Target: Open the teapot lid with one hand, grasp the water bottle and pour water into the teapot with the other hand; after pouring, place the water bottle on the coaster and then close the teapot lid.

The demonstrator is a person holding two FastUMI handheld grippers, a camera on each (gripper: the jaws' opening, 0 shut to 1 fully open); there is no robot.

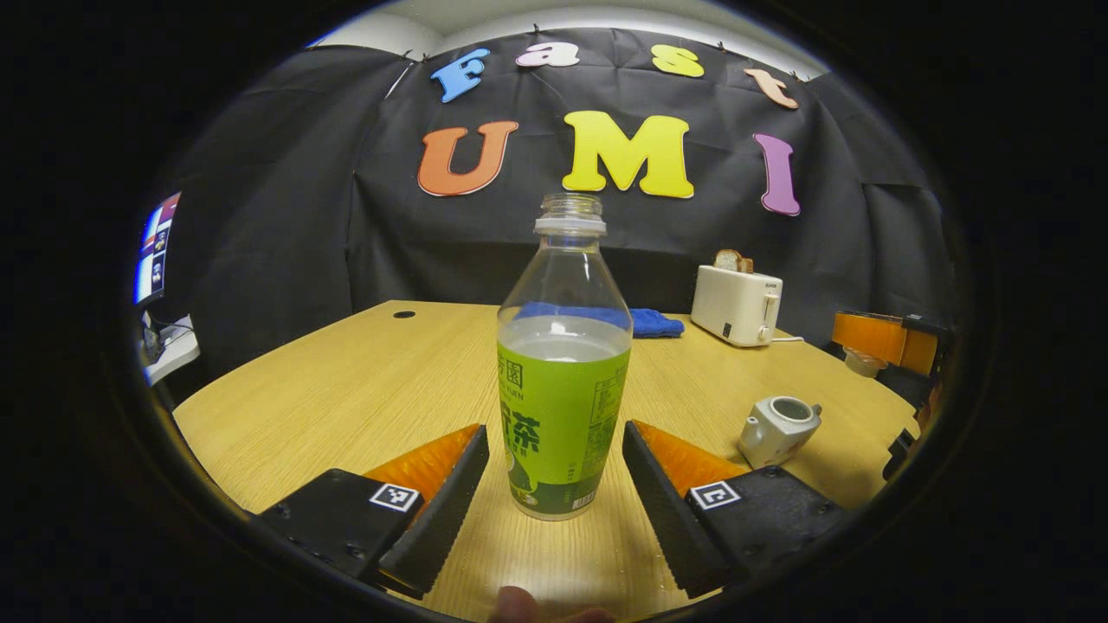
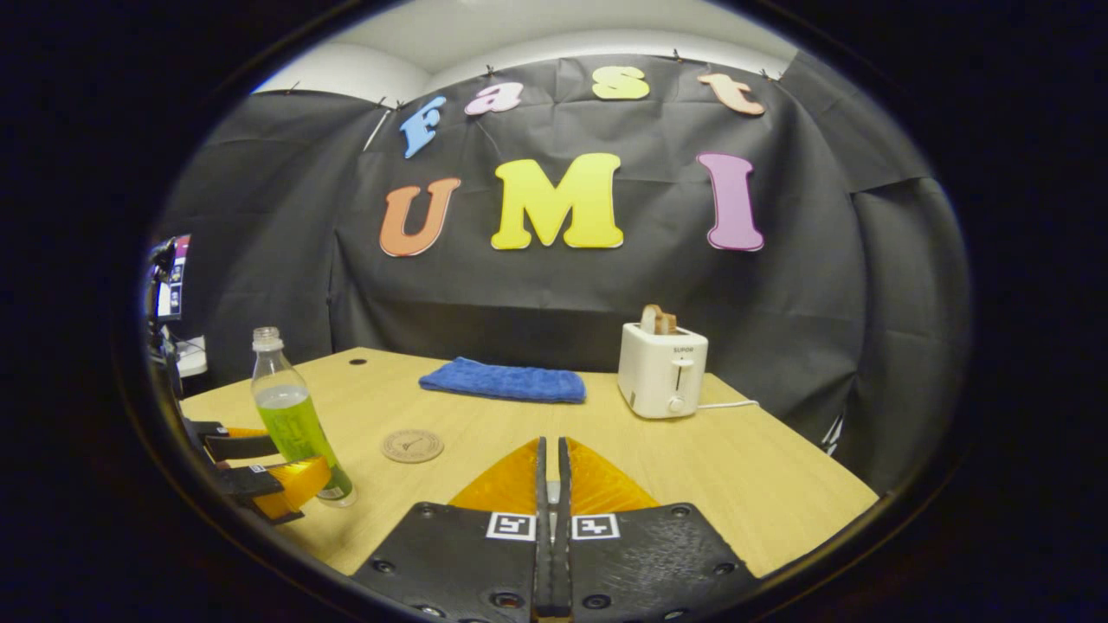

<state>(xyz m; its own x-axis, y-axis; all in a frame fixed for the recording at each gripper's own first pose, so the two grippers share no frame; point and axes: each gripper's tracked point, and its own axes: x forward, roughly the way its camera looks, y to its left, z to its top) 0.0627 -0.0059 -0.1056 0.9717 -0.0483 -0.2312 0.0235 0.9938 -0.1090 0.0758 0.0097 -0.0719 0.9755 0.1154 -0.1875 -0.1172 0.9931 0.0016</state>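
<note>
Water bottle (image 1: 563,363) stands upright, uncapped, about half full of clear liquid, green label with Chinese characters, between the spread fingers of the left gripper (image 1: 556,484), a gap on both sides; in the right gripper view it sits at 9 o'clock with the coaster (image 2: 412,446) just right of it. Teapot (image 1: 778,429) at 3 o'clock in the left gripper view, white, lid off, inside too dark to tell contents. Right gripper (image 2: 551,484) fingers pressed together, nothing seen between them, over the wooden table (image 2: 744,484); toaster (image 2: 662,370) at 1 o'clock holds a bread slice, small brand print unreadable, blue towel (image 2: 504,381) beside it.
</note>
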